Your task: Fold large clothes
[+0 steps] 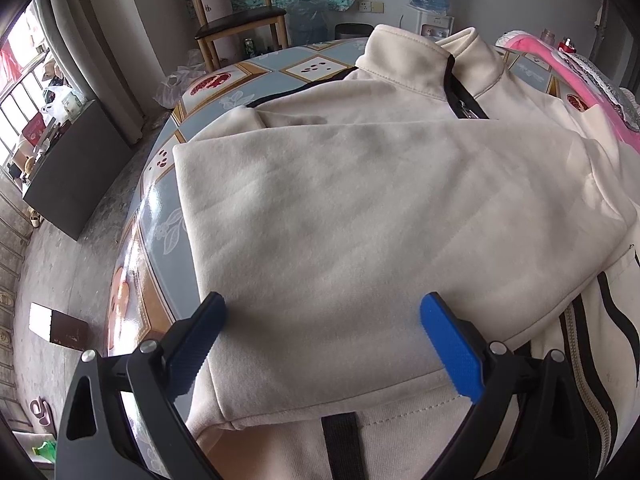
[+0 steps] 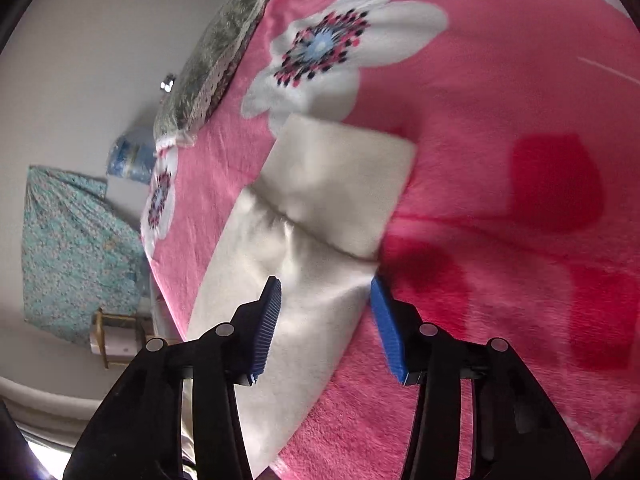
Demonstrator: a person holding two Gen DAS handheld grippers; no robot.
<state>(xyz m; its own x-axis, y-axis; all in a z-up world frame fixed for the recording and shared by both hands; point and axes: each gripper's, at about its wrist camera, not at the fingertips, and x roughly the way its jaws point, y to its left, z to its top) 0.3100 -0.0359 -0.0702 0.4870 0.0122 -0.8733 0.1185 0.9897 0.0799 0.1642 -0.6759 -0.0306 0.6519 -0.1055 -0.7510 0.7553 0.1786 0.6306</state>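
One cream fleece zip jacket w/ black trim (image 1: 360, 184) lies spread on the round table w/ blue-and-gold patterned cloth (image 1: 168, 184). Collar points to the far side of the table, hem nearest the camera, so long axis runs near-to-far in left wrist view. One sleeve is folded across the chest, running left-right, cuff end toward table's left edge.

Left gripper (image 1: 320, 344) hovers over the near part of the jacket, jaws spread wide, blue pads (image 1: 452, 352) either side of the folded sleeve's lower edge; nothing pinched betw. them.

Right wrist view: other cream sleeve (image 2: 320, 240) stretches off the table side onto a pink fleece blanket w/ white flowers (image 2: 500, 120), cuff end far from camera, long axis near-to-far, tilted a bit right. Right gripper (image 2: 324, 328) straddles the sleeve approx. below the cuff seam, jaws part-way apart; fabric sits betw. the pads, right pad at sleeve's edge, left pad over the cloth; pads not clamped on it. View slightly blurred.
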